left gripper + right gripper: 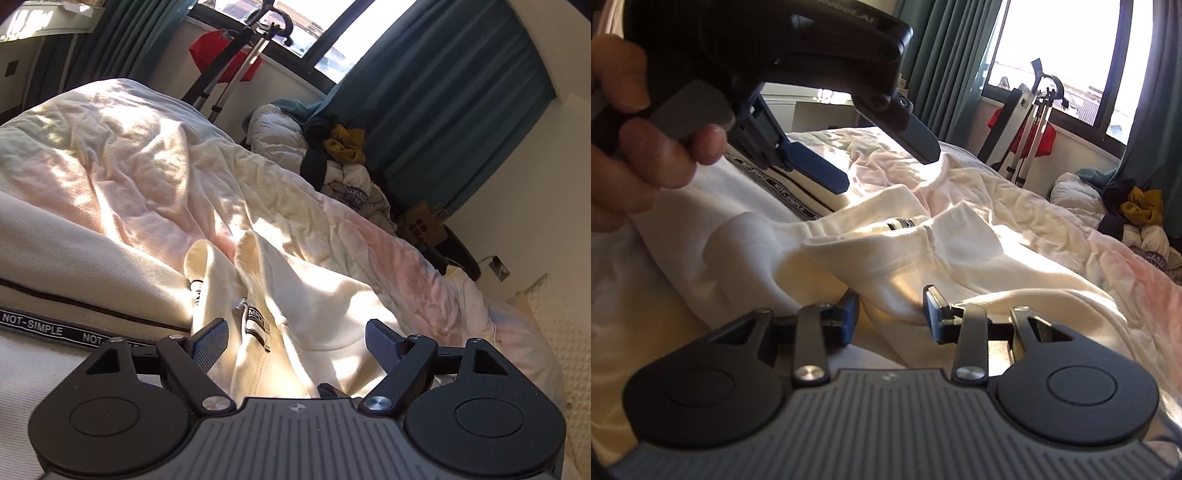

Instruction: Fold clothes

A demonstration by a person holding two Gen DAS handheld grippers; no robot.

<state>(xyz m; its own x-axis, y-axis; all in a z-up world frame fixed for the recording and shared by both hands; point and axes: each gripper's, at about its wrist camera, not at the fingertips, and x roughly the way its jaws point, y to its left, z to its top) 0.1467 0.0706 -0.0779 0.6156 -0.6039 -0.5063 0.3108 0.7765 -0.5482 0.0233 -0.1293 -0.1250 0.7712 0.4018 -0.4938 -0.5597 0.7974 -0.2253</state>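
Mostly rumpled quilt [110, 147], teal curtains [461, 92].

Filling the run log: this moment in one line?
left gripper: open, over cream garment | right gripper: open, straddling a fold | bed

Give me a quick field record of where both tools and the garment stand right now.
surface: bed with rumpled quilt
garment: cream garment, bunched, unfolded, lying on the quilt
trim: black band reading NOT-SIMPLE
left tool: open, hovering above the garment, holding nothing
right tool: open, a fold of the garment between its fingers, not clamped
background: clothes pile by the curtains
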